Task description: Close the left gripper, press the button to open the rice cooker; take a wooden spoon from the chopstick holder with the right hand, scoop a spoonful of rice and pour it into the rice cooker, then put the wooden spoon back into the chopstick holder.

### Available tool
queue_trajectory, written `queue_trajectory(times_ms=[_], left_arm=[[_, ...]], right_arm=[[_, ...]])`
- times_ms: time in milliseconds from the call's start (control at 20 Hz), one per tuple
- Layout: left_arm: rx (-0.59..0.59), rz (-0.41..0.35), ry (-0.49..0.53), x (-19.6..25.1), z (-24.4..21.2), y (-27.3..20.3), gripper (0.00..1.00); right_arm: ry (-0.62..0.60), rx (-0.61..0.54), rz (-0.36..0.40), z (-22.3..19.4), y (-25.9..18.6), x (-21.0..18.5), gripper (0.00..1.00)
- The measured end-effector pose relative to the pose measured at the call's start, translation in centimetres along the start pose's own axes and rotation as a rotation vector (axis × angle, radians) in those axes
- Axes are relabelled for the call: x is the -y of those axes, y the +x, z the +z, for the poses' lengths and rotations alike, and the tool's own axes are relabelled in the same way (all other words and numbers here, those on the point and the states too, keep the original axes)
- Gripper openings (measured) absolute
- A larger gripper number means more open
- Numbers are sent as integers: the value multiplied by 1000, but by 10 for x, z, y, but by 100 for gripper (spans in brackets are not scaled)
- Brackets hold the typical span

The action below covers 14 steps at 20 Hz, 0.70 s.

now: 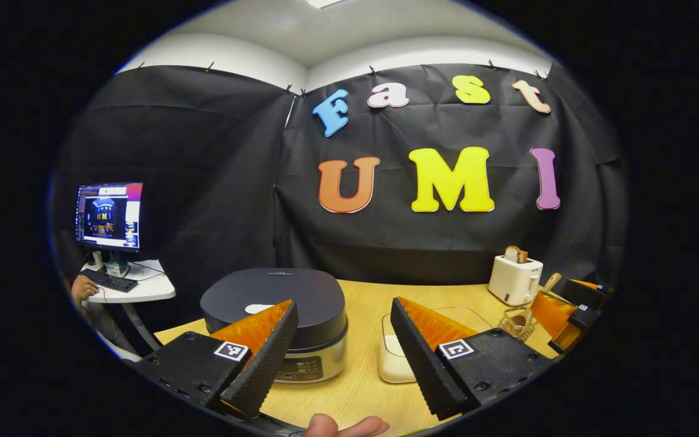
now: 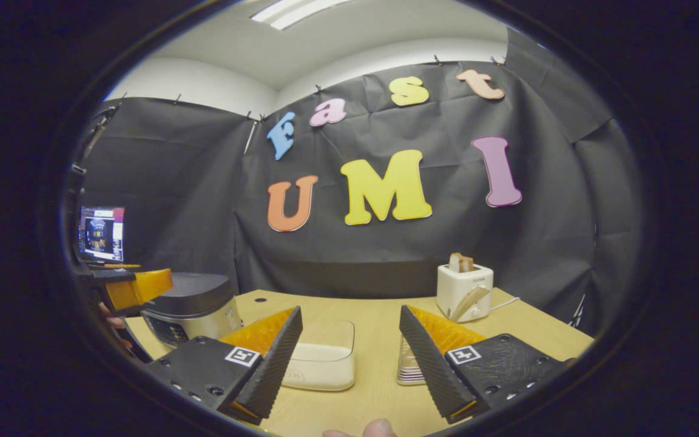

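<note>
On the wooden table (image 2: 349, 306), dark-lidded rice cooker (image 1: 276, 297) sits shut. Left gripper (image 1: 343, 352) and right gripper (image 2: 349, 358) hover with jaws apart, empty.

Wooden table (image 2: 374, 315) carries rice cooker (image 1: 276, 303); rice container (image 2: 325, 355); toaster (image 2: 465, 291).

Rice cooker (image 1: 273, 303): matt dark plastic lid, shiny metal band. Table (image 1: 361, 376): smooth pale wood. Toaster (image 1: 514, 279): glossy white plastic. Rice box (image 2: 324, 358): translucent plastic.
</note>
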<state>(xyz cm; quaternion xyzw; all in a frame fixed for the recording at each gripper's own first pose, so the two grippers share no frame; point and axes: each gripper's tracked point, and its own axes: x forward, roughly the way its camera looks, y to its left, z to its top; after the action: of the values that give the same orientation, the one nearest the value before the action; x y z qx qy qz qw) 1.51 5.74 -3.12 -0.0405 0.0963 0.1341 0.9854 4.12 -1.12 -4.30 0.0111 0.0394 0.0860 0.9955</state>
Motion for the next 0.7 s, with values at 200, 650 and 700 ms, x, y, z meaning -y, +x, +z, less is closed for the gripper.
queue_trajectory(times_ms=[200,650,700], left_arm=[[-120,33,18,-28,-8,8,98],[-296,-22,-8,-45,30,23,66],[-319,-31,-23,-45,32,28,60]], right_arm=[[17,21,11,-3,1,8,95],[35,25,49,-8,5,21,96],[43,21,56,-8,5,23,96]])
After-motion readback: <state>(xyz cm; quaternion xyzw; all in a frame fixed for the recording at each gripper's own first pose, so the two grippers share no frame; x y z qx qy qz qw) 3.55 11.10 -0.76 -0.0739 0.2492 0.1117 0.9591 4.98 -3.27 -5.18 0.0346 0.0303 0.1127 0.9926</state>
